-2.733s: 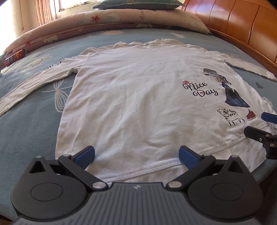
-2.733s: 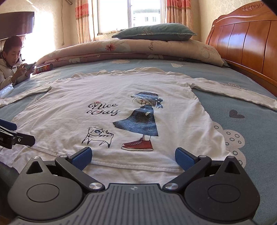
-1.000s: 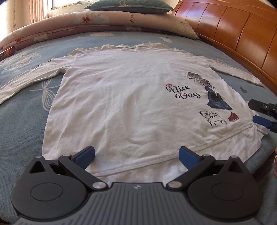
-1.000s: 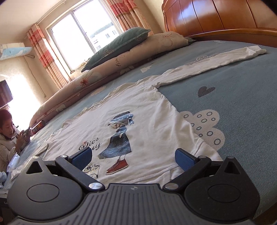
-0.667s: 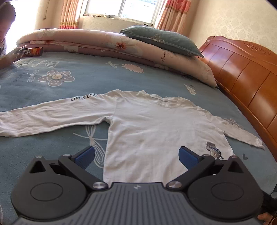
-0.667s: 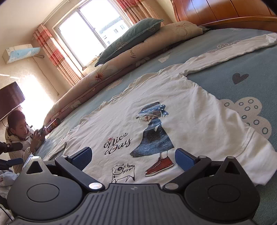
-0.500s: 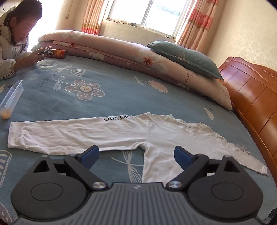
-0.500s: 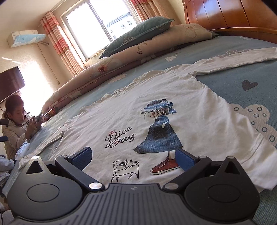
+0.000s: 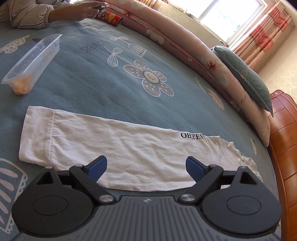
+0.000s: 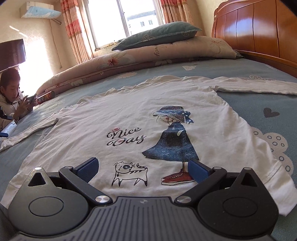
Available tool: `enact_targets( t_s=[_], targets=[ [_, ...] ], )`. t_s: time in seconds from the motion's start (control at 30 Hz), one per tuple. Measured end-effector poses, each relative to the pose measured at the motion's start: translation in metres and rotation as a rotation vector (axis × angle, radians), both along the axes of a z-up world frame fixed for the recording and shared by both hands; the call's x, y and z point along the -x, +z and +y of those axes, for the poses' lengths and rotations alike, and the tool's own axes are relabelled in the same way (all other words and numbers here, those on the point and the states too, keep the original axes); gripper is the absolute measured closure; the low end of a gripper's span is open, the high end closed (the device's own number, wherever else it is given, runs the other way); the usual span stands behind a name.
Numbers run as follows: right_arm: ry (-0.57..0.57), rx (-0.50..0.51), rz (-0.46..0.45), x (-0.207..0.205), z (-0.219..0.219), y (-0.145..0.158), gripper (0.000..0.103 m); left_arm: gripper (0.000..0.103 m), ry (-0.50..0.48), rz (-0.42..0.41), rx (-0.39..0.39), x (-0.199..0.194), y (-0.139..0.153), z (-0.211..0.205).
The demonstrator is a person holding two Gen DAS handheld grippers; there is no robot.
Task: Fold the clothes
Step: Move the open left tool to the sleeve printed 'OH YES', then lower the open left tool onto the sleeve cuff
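Both grippers' fingers spread wide, empty — left gripper [image 9: 146, 166] over the shirt [image 10: 148, 118] sleeve [image 9: 104, 140]

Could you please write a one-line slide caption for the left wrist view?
Open left tool poised over the white shirt sleeve printed "OH,YES!", laid flat on the blue floral bedspread.

White long-sleeved shirt [image 10: 167, 118] lies flat on blue patterned bedspread [image 9: 104, 77], sleeves spread to both sides. Left sleeve [image 9: 104, 140] stretches left from body; clear plastic tray [image 9: 31, 61] lies beyond its cuff, apart from it. Red snack can [image 9: 111, 18] lies further back, against rolled floral quilt [image 9: 185, 39]. Grey-green pillow [image 10: 156, 35] rests on quilt. Wooden headboard [image 10: 259, 31] stands right of shirt. Person's hand [image 9: 83, 11] beside can.
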State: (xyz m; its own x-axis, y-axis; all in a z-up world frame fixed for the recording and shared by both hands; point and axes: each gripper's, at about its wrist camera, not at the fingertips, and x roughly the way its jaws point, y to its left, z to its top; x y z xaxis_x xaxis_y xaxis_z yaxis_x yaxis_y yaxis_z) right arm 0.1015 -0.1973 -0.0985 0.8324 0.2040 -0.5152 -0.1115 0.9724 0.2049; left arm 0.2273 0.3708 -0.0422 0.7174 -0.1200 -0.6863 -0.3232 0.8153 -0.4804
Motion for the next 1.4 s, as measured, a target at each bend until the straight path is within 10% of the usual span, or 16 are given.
enact_targets(
  t_s=[0.4,0.53,1.0,1.4],
  targets=[
    [0.010,0.135,0.002,-0.001,0.016,-0.005,0.000,0.020,0.161,0.006,0.092,0.027,-0.029,0.078],
    [0.010,0.142,0.002,0.000,0.017,-0.004,0.000,0.020,0.238,0.042,-0.009,0.035,-0.013,0.083],
    [0.012,0.142,-0.002,0.000,0.017,-0.005,0.000,0.018,0.483,-0.114,0.385,0.085,-0.064,0.078],
    [0.011,0.161,-0.001,-0.001,0.019,-0.006,0.000,0.016,0.523,-0.218,0.446,0.086,-0.077,0.102]
  ],
)
